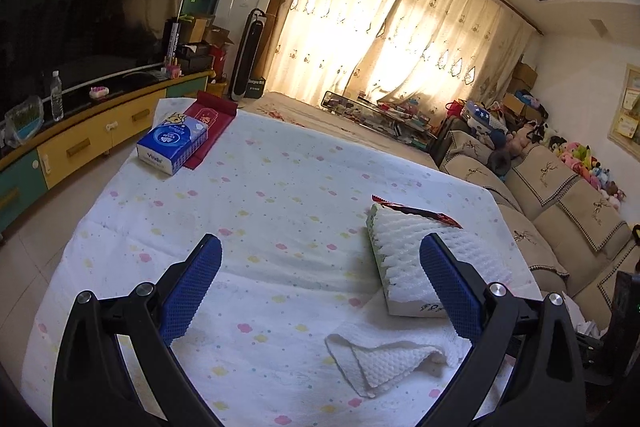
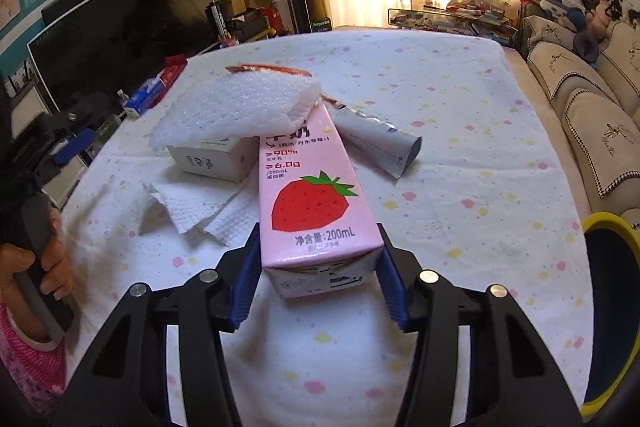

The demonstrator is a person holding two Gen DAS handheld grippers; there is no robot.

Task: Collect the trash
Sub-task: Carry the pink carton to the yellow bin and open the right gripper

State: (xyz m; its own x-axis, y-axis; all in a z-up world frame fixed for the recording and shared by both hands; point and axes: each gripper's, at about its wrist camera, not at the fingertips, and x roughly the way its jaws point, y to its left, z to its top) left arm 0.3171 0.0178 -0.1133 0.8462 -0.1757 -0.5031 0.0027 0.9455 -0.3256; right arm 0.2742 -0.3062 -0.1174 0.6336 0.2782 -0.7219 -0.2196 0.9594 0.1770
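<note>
While the right tool [image 2: 318, 267] is pinching the milk carton [image 2: 310, 199], the left tool [image 1: 320, 279] is hovering spread beside the foam-topped box [image 1: 404, 263]; only the right view is showing the carton.

Table covered by white cloth [image 1: 260, 187] with pastel dots. Far left corner: blue tissue box [image 1: 172, 145] partly on a red packet [image 1: 210, 125]. Near right: small white box [image 1: 394, 263], foam netting [image 2: 236, 107] on top; crumpled paper towel [image 1: 384, 363] beside it. Grey tube-shaped wrapper [image 2: 380, 143], possibly foil, just behind.
</note>
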